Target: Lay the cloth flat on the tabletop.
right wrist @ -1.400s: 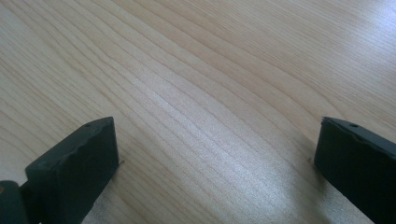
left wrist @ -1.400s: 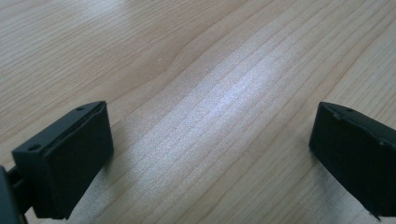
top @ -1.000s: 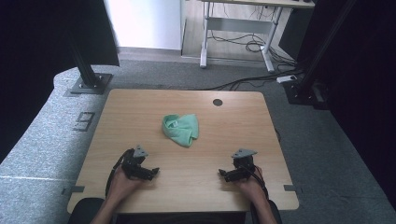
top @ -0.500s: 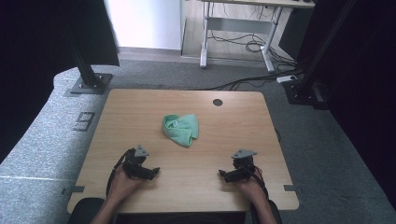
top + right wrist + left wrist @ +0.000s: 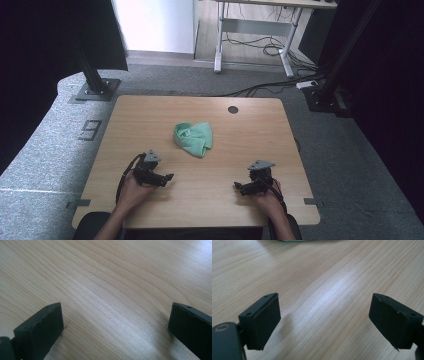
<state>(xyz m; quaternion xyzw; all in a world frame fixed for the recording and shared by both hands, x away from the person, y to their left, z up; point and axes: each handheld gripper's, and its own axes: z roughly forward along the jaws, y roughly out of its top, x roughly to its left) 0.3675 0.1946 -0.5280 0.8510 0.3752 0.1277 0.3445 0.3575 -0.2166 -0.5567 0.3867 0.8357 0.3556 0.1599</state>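
Note:
A crumpled green cloth (image 5: 194,138) lies near the middle of the wooden table (image 5: 145,115); its near edge shows at the top of the left gripper view (image 5: 297,240). My left gripper (image 5: 168,177) rests on the table near the front left, pointing right, short of the cloth. Its jaws (image 5: 324,312) stand open over bare wood; they have just been closing a little, with nothing between them. My right gripper (image 5: 239,187) rests near the front right, pointing left, its jaws (image 5: 116,320) wide open over bare wood.
A dark cable hole (image 5: 233,109) sits in the table's far side. Black stand bases (image 5: 95,90) (image 5: 325,97) flank the far corners on the grey carpet. A white desk frame (image 5: 250,45) with cables stands behind.

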